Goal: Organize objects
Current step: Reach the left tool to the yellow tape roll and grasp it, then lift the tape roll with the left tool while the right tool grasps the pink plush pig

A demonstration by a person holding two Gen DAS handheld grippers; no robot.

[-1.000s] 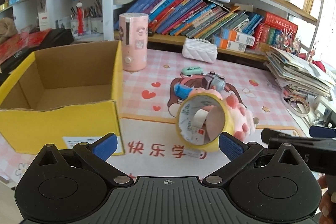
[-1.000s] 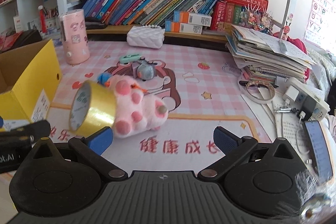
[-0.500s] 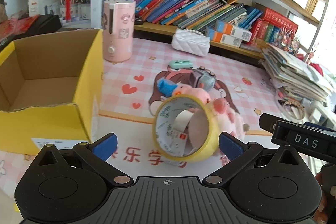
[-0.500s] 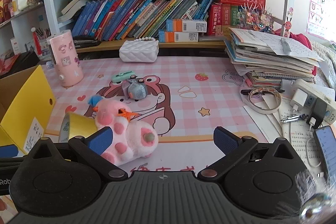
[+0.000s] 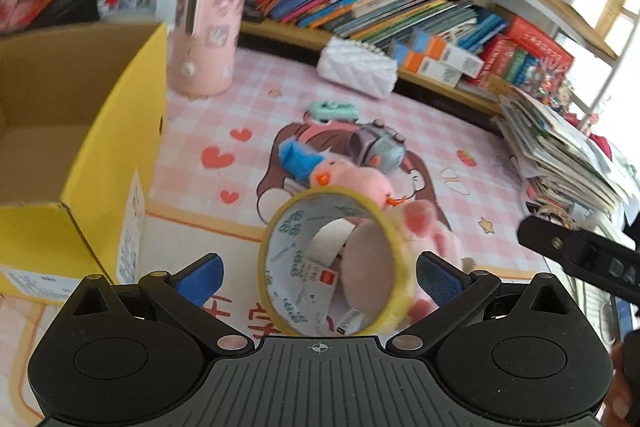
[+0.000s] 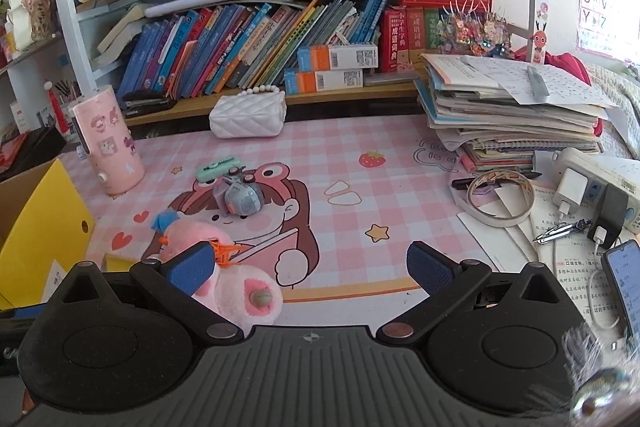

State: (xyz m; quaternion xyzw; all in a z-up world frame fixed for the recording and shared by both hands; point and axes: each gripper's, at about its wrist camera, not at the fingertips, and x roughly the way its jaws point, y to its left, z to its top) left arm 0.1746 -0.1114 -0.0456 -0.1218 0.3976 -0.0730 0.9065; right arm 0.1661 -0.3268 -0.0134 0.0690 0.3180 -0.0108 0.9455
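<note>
Both pairs of my jaws stand wide apart and hold nothing. My left gripper (image 5: 318,273) has its blue pads on either side of a yellow roll of packing tape (image 5: 334,263) that stands on its edge on the pink checked desk mat (image 5: 260,107), near the mat's front edge; neither pad touches the roll, and I look straight through its white printed core. Just behind the roll and pressed against it lies a pink plush pig toy (image 5: 360,183) with a blue tuft at its far end. At the mat's left edge sits an open yellow cardboard box (image 5: 120,147), its brown inside bare as far as I can see. Past the box's far corner a pink cylindrical cup with cartoon stickers (image 5: 206,35) stands upright.

My right gripper (image 6: 308,267) hangs over the front middle of the mat, with the plush pig (image 6: 240,291) just inside its left pad (image 6: 190,267); I cannot tell whether that pad touches the fur. A small grey-blue toy camera (image 6: 242,197) and a mint-green clip-like piece (image 6: 216,169) lie near the centre of the mat. A white quilted purse with a pearl handle (image 6: 248,115) rests at the back edge, below the bookshelf (image 6: 280,39). Along the right edge are a tall stack of papers and notebooks (image 6: 512,115), a white ring of tape (image 6: 500,195) and a white power strip (image 6: 592,179).
</note>
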